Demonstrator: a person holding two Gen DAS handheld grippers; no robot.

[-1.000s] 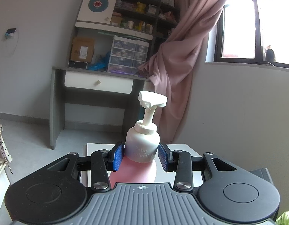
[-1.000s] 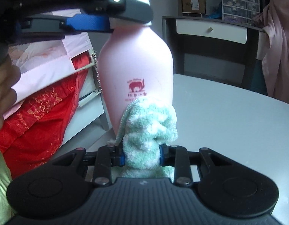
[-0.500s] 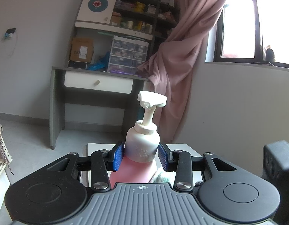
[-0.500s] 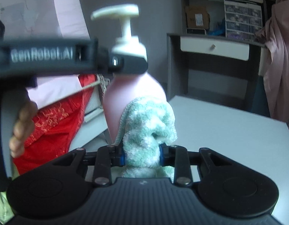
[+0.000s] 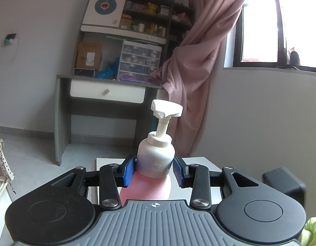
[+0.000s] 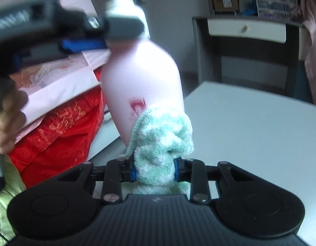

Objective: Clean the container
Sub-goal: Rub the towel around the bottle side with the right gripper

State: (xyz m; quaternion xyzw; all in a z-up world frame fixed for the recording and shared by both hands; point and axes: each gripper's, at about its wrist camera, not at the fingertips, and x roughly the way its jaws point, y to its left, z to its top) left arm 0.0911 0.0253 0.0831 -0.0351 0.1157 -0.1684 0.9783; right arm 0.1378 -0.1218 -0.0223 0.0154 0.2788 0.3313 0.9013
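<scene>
wiping underway: left gripper [image 5: 154, 171] clamped on pump bottle [image 6: 141, 82] neck, bottle upright near tabletop [image 6: 250, 127] left edge; right gripper [image 6: 155, 169] pinching cloth [image 6: 162, 139] against lower body. upper body, pump prob. left.

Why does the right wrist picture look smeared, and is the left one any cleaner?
Right wrist view: motion blur smears the pink bottle and left gripper; the green cloth stays fairly sharp. Left wrist view: sharp, but the window is blown out, and fisheye bends the edges.
</scene>
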